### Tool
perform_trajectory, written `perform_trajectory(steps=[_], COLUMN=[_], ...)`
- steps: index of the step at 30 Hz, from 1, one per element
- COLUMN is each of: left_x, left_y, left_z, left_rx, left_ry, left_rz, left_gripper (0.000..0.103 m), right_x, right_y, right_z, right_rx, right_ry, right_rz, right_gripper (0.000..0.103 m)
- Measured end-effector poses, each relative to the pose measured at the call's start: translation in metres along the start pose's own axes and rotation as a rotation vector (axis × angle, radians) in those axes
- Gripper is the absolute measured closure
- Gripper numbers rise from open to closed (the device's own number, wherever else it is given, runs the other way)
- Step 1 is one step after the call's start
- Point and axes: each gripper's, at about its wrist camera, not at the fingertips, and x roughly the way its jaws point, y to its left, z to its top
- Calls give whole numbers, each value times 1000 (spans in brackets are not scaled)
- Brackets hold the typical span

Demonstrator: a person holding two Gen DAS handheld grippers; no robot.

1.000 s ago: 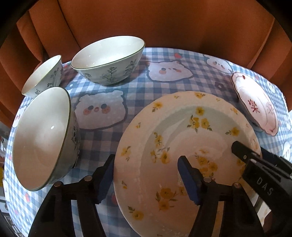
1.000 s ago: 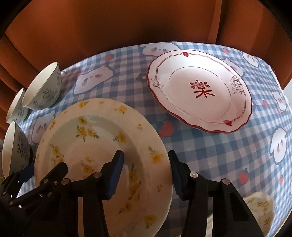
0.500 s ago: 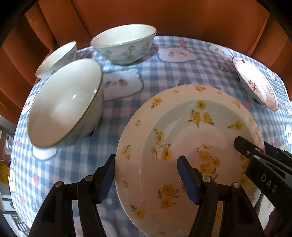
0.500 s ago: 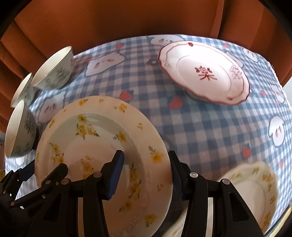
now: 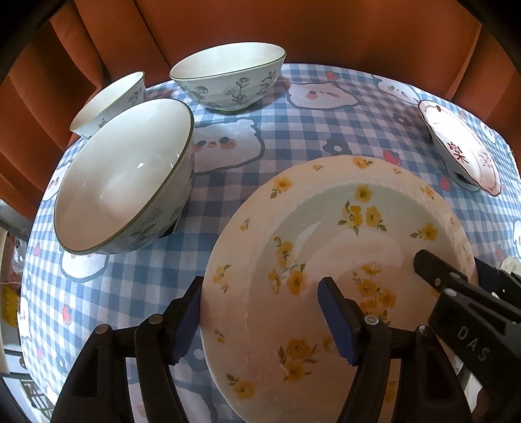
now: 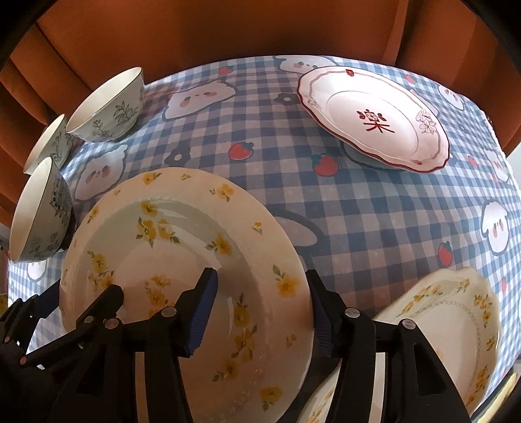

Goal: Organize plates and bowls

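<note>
A cream plate with yellow flowers (image 5: 325,227) (image 6: 182,234) is flanked by both grippers. My left gripper (image 5: 260,286) straddles its left rim, one pad against the outer edge and one over the well. Its jaws are opening slightly but still touch the rim. My right gripper (image 6: 259,273) straddles the right rim. Its jaws are opening, and the outer pad stands just off the edge. A second yellow-flowered plate (image 6: 456,325) lies partly under the first at the lower right. A red-trimmed plate (image 6: 374,120) rests on something dark at the far right.
Three green-patterned bowls stand at the left: a large near one (image 5: 123,175), another at the back (image 5: 228,75) and a small one (image 5: 107,101). The blue checked tablecloth (image 5: 309,136) covers a round table. Orange upholstery (image 5: 293,26) rises behind it.
Both grippers carried the yellow-flowered plate toward the near side. The second yellow plate came into the right wrist view. The right jaws have widened a little.
</note>
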Motion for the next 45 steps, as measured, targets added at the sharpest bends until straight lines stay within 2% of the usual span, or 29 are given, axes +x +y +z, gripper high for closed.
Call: perform_trajectory(steps=[6,12,26,34,45], left_x=[-4,-24,-90,-108,-118], left_y=[2,6,-3,-34,-100], left_z=[-1,-6,-29,-50,-59], left_rx=[21,38,178,203,157], left_ry=[14,1,-125,-141,-120], left_rz=[-13,-37,-123,-130,-132], left_gripper=[32,32,33,33,33], right_x=[-1,-19,-93,-115,-128], right_y=[6,11,11,-16,-81], right_z=[2,-6,-50,-80,-83], right_rx=[-32,-33,104,139,101], right_ry=[12,3,-106,-122,-111], right_rz=[-29,-50,-132,-128,-128], right_gripper=[42,42,42,42,42])
